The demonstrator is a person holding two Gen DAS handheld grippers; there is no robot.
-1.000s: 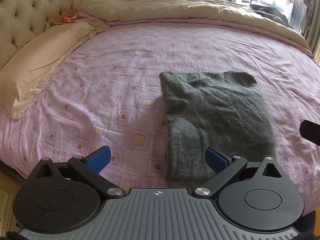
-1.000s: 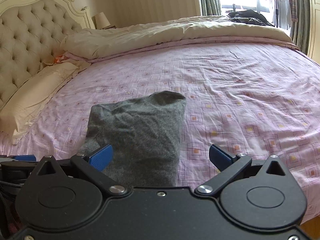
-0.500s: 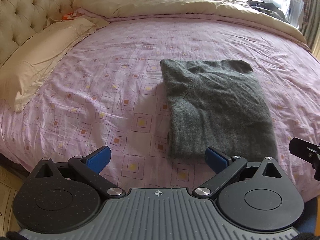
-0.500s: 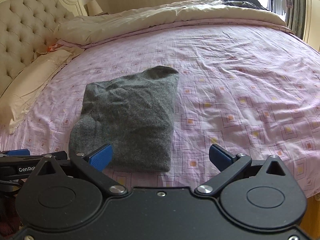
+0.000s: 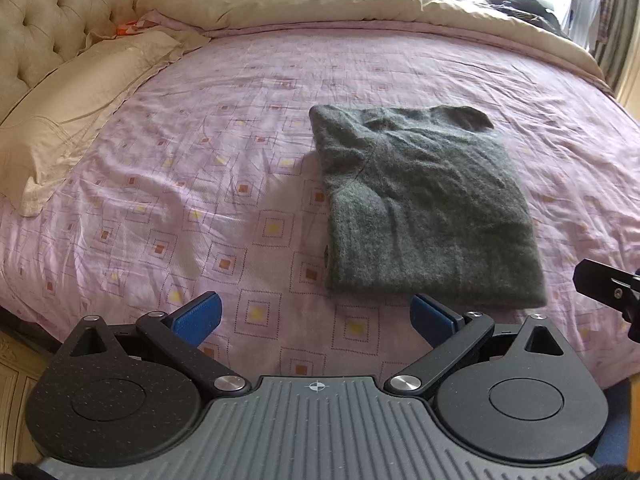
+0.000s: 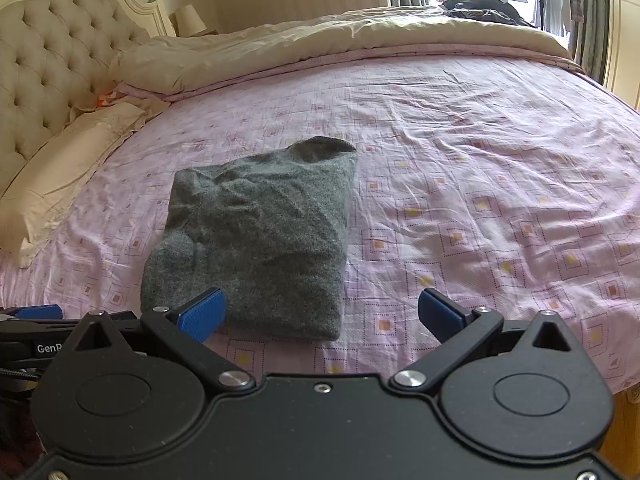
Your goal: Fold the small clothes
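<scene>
Grey knit sweater [image 5: 424, 208] lies folded on the pink bedsheet [image 5: 200, 184], long axis running near to far. Your left gripper [image 5: 316, 316] and right gripper [image 6: 320, 312] both stand spread and empty, just short of its near edge.

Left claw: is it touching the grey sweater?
Apart. Left wrist view shows the open left claw short of the sweater, pink sheet between them.
</scene>
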